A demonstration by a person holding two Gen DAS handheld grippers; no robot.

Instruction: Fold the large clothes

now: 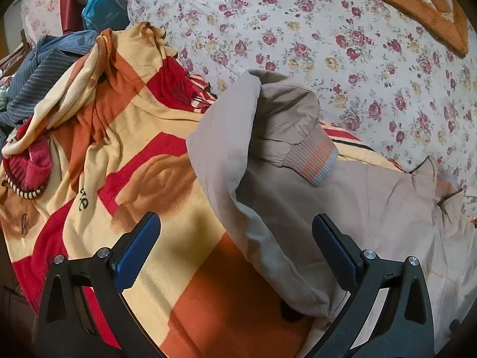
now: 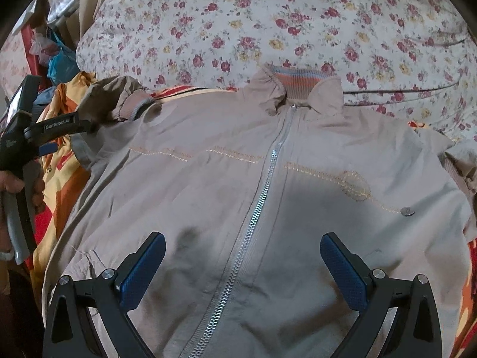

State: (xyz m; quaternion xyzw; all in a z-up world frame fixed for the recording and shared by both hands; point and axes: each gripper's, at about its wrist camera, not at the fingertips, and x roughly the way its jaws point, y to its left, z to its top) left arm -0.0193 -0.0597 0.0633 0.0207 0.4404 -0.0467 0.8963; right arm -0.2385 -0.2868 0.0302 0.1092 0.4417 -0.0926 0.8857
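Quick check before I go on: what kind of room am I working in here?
Most likely a bedroom: the jacket lies on a bed with a floral sheet, over a fleece blanket, with a heap of other clothes beside it.

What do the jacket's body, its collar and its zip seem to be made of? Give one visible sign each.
Jacket body: probably thin matte woven synthetic; it creases finely.
Collar: ribbed knit; striped ridges.
Zip: likely metal; the silvery teeth glint.

We see our left gripper point(image 1: 235, 238) spread wide over a beige jacket sleeve point(image 1: 256, 155), lying on a red-orange blanket point(image 1: 119, 155) at frame centre.
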